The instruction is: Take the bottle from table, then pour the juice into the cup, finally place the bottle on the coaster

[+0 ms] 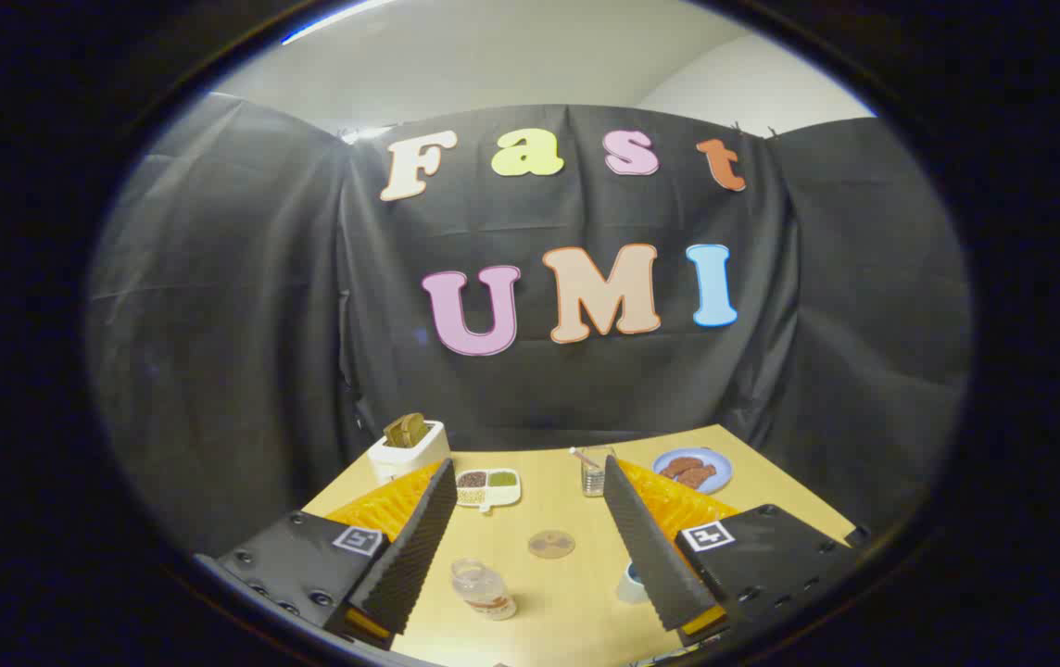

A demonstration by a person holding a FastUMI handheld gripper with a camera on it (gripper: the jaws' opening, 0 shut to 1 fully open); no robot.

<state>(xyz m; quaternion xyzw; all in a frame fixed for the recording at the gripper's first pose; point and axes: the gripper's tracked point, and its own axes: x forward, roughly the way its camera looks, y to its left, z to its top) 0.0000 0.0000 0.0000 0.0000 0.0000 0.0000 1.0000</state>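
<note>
Just short of the coaster [551, 544], between my fingers, the bottle [484, 590] stood upright on the table [576, 611] with nothing touching it, and I held my gripper [530, 482] wide and empty above it, I judged so the fingers could drop around its body. The coaster lay bare a little beyond the bottle, kept free for the last step, I judged. Beyond the coaster stood the cup [594, 471] with a straw, near the right finger's tip.

Light wood-look tabletop [576, 593]: smooth, matt. Small clear plastic bottle [484, 589]: glossy. Clear glass cup [595, 471]: glossy. Black cloth booth wall [243, 352]: matt, creased. Spread fingers [530, 537]: ribbed pad faces.
</note>
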